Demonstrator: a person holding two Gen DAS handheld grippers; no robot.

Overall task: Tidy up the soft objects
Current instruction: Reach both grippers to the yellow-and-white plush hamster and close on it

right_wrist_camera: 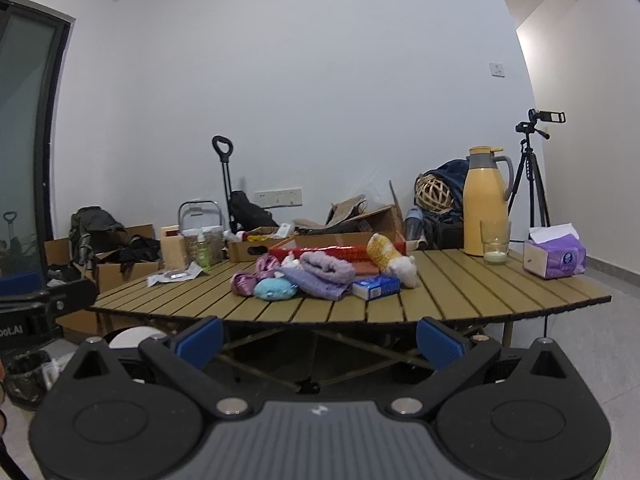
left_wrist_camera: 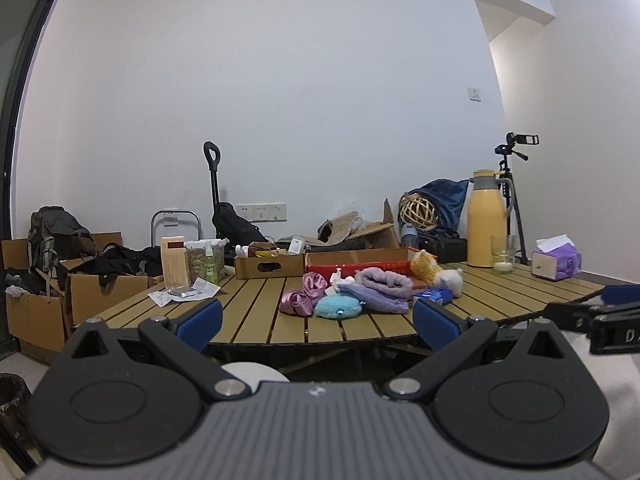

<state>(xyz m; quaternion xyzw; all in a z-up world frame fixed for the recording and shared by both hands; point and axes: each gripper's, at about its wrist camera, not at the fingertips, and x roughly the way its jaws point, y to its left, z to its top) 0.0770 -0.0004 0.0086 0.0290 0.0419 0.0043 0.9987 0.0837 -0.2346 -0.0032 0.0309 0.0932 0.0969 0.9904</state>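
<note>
Reading "oot.AI" on left gripper [right_wrist_camera: 24, 330]

table [right_wrist_camera: 460, 292]: slatted wood | on it: soft toys [right_wrist_camera: 276, 289], yellow jug [right_wrist_camera: 485, 200], tissue pack [right_wrist_camera: 555, 257], glass [right_wrist_camera: 495, 242]

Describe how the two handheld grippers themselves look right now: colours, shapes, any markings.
The left gripper and the right gripper look identical: matte black linkage arms with silver pivot pins, round black discs either side, a ribbed grey body with a small white logo, and blue ribbed pads on the fingers. Each shows partial white lettering from the other's camera. No cables or sleeves are visible.
</note>
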